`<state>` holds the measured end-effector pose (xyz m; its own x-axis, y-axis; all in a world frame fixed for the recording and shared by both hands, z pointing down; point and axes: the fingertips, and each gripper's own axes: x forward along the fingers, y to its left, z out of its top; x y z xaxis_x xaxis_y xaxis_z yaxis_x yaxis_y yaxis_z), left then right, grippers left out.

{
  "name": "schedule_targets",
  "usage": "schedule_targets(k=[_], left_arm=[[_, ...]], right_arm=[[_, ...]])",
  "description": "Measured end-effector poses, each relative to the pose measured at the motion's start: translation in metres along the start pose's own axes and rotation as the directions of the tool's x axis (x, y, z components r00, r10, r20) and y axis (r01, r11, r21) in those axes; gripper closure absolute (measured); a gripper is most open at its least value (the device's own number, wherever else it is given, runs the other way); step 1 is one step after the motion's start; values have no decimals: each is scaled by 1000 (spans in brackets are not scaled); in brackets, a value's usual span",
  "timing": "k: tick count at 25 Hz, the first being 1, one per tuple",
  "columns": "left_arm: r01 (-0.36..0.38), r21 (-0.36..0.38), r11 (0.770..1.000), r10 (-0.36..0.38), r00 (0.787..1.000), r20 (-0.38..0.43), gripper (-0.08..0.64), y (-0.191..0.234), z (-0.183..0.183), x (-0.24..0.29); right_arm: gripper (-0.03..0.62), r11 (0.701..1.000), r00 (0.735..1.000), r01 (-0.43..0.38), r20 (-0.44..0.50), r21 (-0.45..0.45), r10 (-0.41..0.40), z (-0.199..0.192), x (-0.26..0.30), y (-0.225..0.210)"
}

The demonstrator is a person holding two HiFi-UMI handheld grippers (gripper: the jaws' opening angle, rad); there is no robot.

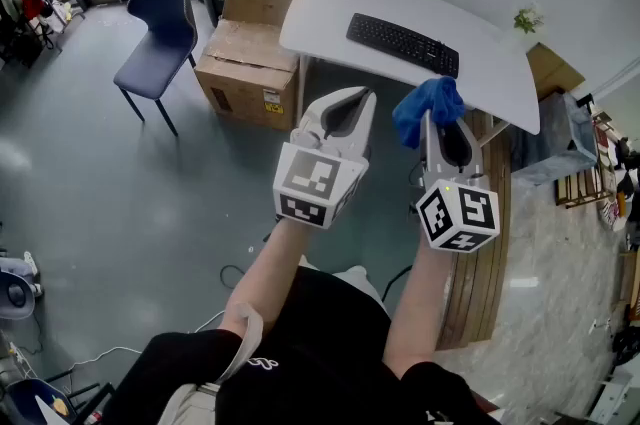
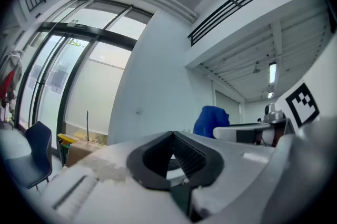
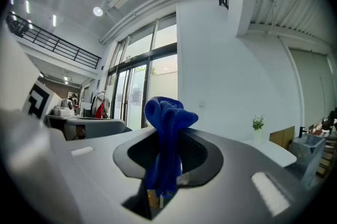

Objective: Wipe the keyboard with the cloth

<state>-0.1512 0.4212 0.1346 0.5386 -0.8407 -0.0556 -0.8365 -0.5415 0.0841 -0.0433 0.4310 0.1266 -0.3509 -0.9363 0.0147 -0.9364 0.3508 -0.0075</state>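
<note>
Fingers: the right gripper's clamp one cloth, the left gripper's meet, empty. One keyboard runs diagonally, far-left to near-right.

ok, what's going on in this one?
A person holds a gripper in each hand, both short of the white table. The right gripper is clamped on a bunched blue cloth. The left gripper is shut with nothing in it. The black keyboard lies on the table ahead, clear of the cloth, so wiping hasn't begun.
</note>
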Motion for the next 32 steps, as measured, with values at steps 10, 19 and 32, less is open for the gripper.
schedule_targets(k=[10, 19, 32], left_arm=[[-14, -13, 1000, 14, 1000, 8, 561, 23, -3, -5], [-24, -19, 1000, 24, 1000, 16, 561, 40, -3, 10], [-117, -30, 993, 117, 993, 15, 561, 113, -10, 92]], right_arm=[[497, 999, 999, 42, 15, 27, -42, -6, 11, 2], [496, 986, 984, 157, 75, 62, -161, 7, 21, -36], [495, 986, 986, 120, 98, 114, -132, 2, 134, -87]])
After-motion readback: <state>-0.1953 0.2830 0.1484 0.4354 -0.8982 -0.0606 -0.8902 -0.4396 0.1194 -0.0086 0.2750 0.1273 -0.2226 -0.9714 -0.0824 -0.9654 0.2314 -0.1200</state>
